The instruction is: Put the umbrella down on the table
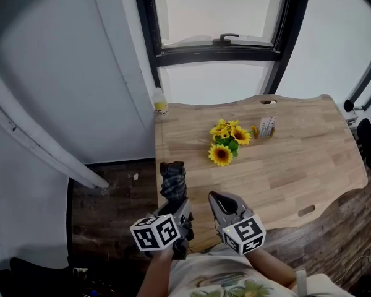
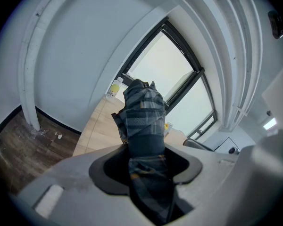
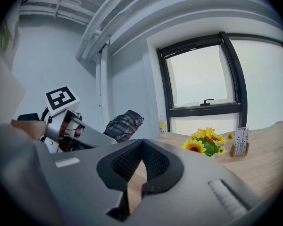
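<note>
At left: left hand-held gripper (image 1: pixel 173 198) clamped on folded plaid umbrella (image 1: pixel 172 179). Umbrella pokes forward past jaws, raised over near left edge of counter (image 1: pixel 297 166), not lying on it. Just beside: right hand-held gripper (image 1: pixel 221 202), jaws together, empty. Sunflowers (image 1: pixel 226 142) mid-counter, well apart.

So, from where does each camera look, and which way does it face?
Head view: on the person's head, facing steeply down at the table; shows both forearms, the left claw shut on the umbrella, and the right claw.
Left gripper view: on the left claw, facing along the umbrella toward the window; shows only its jaws.
Right gripper view: on the right claw, facing across the table toward the window; shows its closed, empty jaws and the left claw.
Shared: all three show the umbrella.
</note>
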### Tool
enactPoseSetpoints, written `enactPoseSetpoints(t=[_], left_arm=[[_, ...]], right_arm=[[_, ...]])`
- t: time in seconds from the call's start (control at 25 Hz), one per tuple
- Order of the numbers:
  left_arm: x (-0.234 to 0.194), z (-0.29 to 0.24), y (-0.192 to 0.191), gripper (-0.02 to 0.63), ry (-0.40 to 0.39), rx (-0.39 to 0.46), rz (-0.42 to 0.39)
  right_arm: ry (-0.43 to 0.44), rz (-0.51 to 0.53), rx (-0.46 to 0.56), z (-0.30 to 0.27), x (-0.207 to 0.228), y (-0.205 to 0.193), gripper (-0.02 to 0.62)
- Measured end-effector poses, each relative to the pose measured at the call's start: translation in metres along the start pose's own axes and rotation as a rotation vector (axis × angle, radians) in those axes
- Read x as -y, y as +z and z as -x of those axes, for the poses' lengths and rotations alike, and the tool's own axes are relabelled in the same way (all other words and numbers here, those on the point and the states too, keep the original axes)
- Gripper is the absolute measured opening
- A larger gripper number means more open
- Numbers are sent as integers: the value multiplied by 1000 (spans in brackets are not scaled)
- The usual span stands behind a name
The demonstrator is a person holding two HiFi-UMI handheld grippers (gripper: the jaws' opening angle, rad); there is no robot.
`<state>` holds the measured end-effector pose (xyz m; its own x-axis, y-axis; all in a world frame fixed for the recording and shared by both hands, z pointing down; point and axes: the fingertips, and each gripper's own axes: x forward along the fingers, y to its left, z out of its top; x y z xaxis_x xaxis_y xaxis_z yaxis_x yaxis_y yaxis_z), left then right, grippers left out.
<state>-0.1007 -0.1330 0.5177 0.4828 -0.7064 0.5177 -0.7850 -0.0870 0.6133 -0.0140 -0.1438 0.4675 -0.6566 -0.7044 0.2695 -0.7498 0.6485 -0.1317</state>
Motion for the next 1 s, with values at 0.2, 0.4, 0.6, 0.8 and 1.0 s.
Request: enactPoseSetpoints(t=[0.2,0.4,0.6,0.8,1.0], left_arm=[[-7,-8,2,209,4,-17,6],[-10,-15,5,209,0,-27,19],[-14,-20,2,209,1,-42,29],[-21,-24,-1,209,10,-58,36],[-27,-29,-6,209,19,-73,47]], right_arm=[[-1,2,-3,-8,3,1,0],[-4,1,-6,-15,9,2,0],[-5,0,-17,-20,10,-1,0],[-5,-5,-22,-24,11,-5,0],[-9,-11,-30,-27,13,-8,0]])
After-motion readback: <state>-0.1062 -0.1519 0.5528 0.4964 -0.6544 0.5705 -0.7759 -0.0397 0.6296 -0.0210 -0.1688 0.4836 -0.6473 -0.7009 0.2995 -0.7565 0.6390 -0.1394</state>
